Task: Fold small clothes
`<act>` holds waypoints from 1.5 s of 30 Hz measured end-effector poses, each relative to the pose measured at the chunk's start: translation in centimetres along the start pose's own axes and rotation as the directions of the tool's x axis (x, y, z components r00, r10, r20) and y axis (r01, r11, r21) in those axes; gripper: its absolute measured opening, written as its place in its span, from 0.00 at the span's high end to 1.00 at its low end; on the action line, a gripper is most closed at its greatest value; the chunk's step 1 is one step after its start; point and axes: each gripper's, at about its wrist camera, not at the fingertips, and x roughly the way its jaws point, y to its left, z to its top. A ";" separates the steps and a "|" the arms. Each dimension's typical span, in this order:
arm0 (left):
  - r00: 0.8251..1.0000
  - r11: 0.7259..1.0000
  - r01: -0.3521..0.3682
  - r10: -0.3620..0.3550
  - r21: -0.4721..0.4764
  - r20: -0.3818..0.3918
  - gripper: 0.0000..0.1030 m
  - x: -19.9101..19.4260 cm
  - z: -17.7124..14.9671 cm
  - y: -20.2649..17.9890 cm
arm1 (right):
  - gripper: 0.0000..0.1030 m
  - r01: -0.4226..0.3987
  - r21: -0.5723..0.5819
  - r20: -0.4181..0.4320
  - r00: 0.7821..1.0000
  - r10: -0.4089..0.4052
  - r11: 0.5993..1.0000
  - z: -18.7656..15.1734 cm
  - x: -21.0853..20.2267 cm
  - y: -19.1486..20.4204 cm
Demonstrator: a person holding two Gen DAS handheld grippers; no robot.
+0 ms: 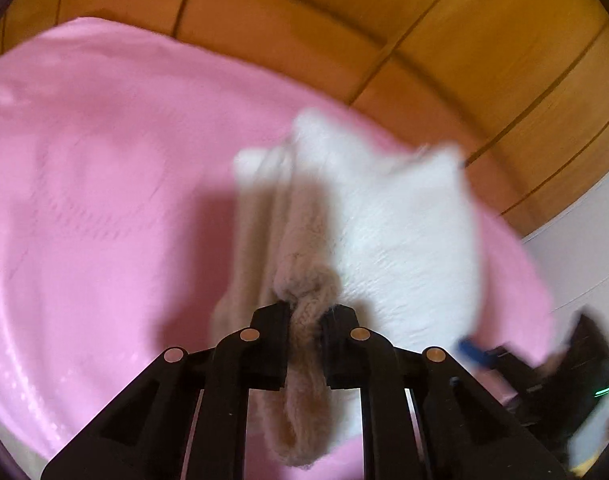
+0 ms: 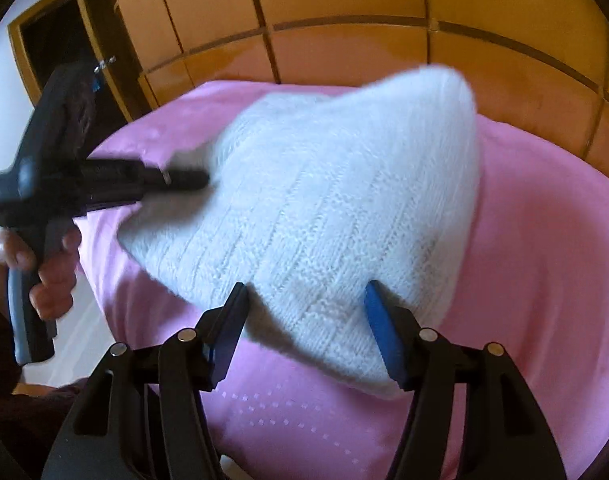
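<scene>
A white knitted garment (image 1: 404, 220) lies partly lifted over a pink bedsheet (image 1: 104, 180). My left gripper (image 1: 306, 316) is shut on a bunched fold of it, and the knit hangs down between the black fingers. In the right wrist view the garment (image 2: 324, 200) rises like a tent toward the left gripper (image 2: 192, 178), which bites into its left side. My right gripper (image 2: 304, 288) stands open, with the garment's near edge between its blue pads (image 2: 378, 320). I see no squeeze on the knit there. The picture is blurred.
Wooden wardrobe panels (image 2: 344, 12) stand close behind the bed. A hand (image 2: 48, 276) holds the left gripper's handle at the left edge. White floor (image 2: 80, 344) shows beside the bed's left side. The pink sheet (image 2: 544, 260) spreads to the right of the garment.
</scene>
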 end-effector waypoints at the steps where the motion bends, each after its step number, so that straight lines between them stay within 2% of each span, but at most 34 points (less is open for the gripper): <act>1: 0.999 0.999 -0.029 0.028 0.017 0.018 0.88 0.3 -0.5 -0.3 | 0.39 0.004 -0.010 0.000 1.000 -0.004 1.000 0.0 0.0 0.2; 3: 0.996 0.998 -0.061 0.059 0.026 0.060 0.85 -0.3 -1.2 -0.3 | 0.34 -0.010 -0.038 -0.012 1.000 0.010 0.999 0.4 -0.5 0.4; 5: 0.992 0.994 -0.099 0.095 0.041 0.085 0.74 -0.8 -1.2 -0.9 | 0.33 -0.057 -0.012 -0.021 0.998 0.057 0.998 1.3 -1.4 -0.4; 6: 0.990 0.992 -0.112 0.106 0.054 0.092 0.72 -0.8 -1.0 -1.3 | 0.33 -0.072 0.006 -0.010 0.997 0.072 0.997 1.8 -2.0 -0.9; 8: 0.986 0.988 -0.140 0.133 0.061 0.104 0.56 -0.5 -0.6 -2.0 | 0.34 -0.086 0.047 0.044 0.995 0.084 0.995 3.4 -3.4 -2.0; 10: 0.986 0.991 -0.131 0.126 0.041 0.110 0.54 -0.5 -0.3 -1.6 | 0.34 -0.067 0.072 0.082 0.995 0.061 0.995 5.1 -4.1 -3.0; 14: 0.984 0.989 -0.138 0.132 0.051 0.118 0.54 -1.0 -0.7 -1.5 | 0.35 0.007 0.088 0.080 0.997 -0.015 0.996 9.2 -2.6 -4.6; 18: 0.980 0.983 -0.163 0.152 0.081 0.129 0.54 -1.5 -1.4 -1.7 | 0.38 0.075 0.060 0.012 0.997 -0.076 0.995 12.5 0.5 -5.0; 22: 0.977 0.978 -0.181 0.167 0.102 0.129 0.54 -1.2 -1.6 -1.9 | 0.38 0.115 0.004 -0.101 0.988 -0.114 0.993 14.4 5.0 -5.3; 25: 0.975 0.973 -0.195 0.179 0.122 0.131 0.54 -0.9 -1.7 -2.0 | 0.37 0.131 -0.028 -0.167 0.977 -0.133 0.991 14.3 8.2 -5.1; 28: 0.976 0.974 -0.196 0.181 0.115 0.123 0.54 -0.4 -1.7 -1.7 | 0.36 0.138 0.003 -0.170 0.976 -0.136 0.990 14.0 9.5 -5.6; 33: 0.977 0.977 -0.189 0.177 0.102 0.121 0.53 -0.4 -1.8 -1.3 | 0.35 0.131 0.022 -0.107 0.986 -0.128 0.991 13.7 7.9 -5.8; 36: 0.977 0.976 -0.191 0.178 0.103 0.121 0.52 -0.5 -1.9 -1.3 | 0.25 0.112 0.048 -0.051 0.993 -0.110 0.993 13.7 6.4 -5.7; 37: 0.977 0.977 -0.189 0.177 0.100 0.120 0.52 -0.5 -2.0 -1.3 | 0.17 0.104 0.058 -0.031 0.994 -0.102 0.993 13.9 6.0 -5.6; 38: 0.976 0.976 -0.193 0.181 0.096 0.120 0.47 -0.5 -2.0 -1.2 | 0.14 0.090 0.074 0.002 0.996 -0.091 0.993 13.7 4.9 -5.7; 41: 0.977 0.979 -0.188 0.178 0.080 0.117 0.44 -0.5 -2.1 -0.8 | 0.12 0.063 0.123 0.050 0.996 -0.070 0.990 12.7 2.5 -6.6; 45: 0.980 0.983 -0.170 0.161 0.066 0.116 0.41 -0.5 -2.3 -0.3 | 0.09 0.026 0.208 0.064 0.997 -0.040 0.978 10.6 0.7 -8.8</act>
